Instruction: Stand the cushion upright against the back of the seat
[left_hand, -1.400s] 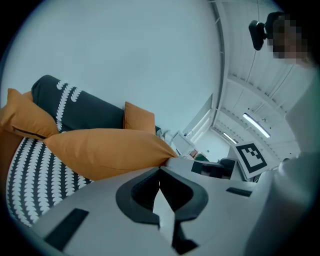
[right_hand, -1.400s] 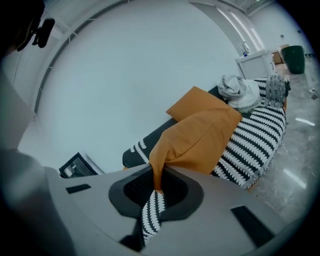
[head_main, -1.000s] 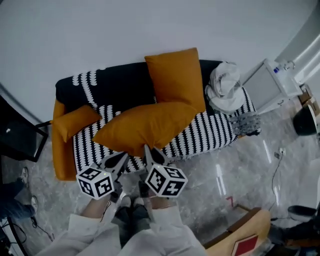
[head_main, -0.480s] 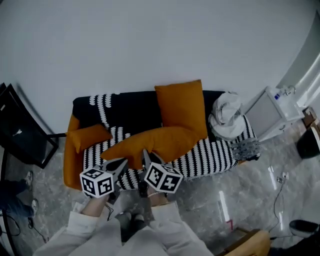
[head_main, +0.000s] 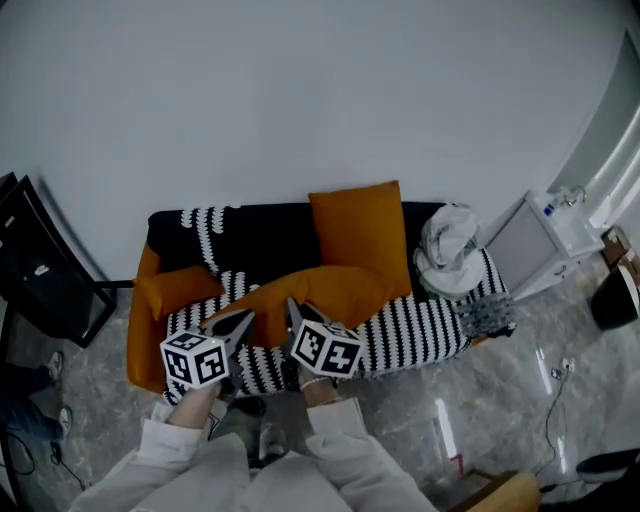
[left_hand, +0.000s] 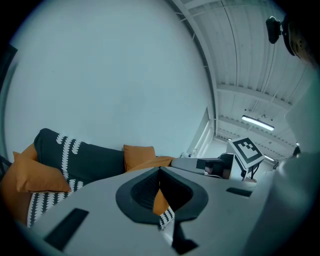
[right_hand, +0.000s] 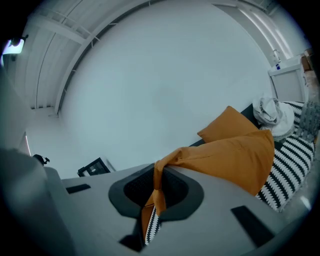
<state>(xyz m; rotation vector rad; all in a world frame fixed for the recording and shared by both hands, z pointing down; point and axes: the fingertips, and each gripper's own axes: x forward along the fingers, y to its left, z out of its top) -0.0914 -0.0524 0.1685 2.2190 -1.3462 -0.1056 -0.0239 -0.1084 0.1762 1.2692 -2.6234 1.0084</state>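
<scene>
A large orange cushion (head_main: 325, 293) lies tilted over the striped seat of the sofa (head_main: 420, 325), with its near edge raised. My left gripper (head_main: 241, 322) is shut on the cushion's near left edge; orange fabric (left_hand: 161, 202) shows between its closed jaws. My right gripper (head_main: 293, 311) is shut on the near right corner, and the cushion (right_hand: 230, 159) hangs away from the pinch. A second orange cushion (head_main: 361, 234) stands upright against the sofa's black back. A smaller orange cushion (head_main: 178, 289) rests at the left arm.
A white crumpled bundle (head_main: 447, 250) sits at the sofa's right end. Beside it stands a white cabinet (head_main: 540, 235). A black frame (head_main: 40, 290) stands left of the sofa. A plain wall rises behind, and the floor is glossy grey stone.
Both grippers have risen together, and the near edge of the orange cushion has come up with them. The sofa now sits lower and smaller in the head view.
</scene>
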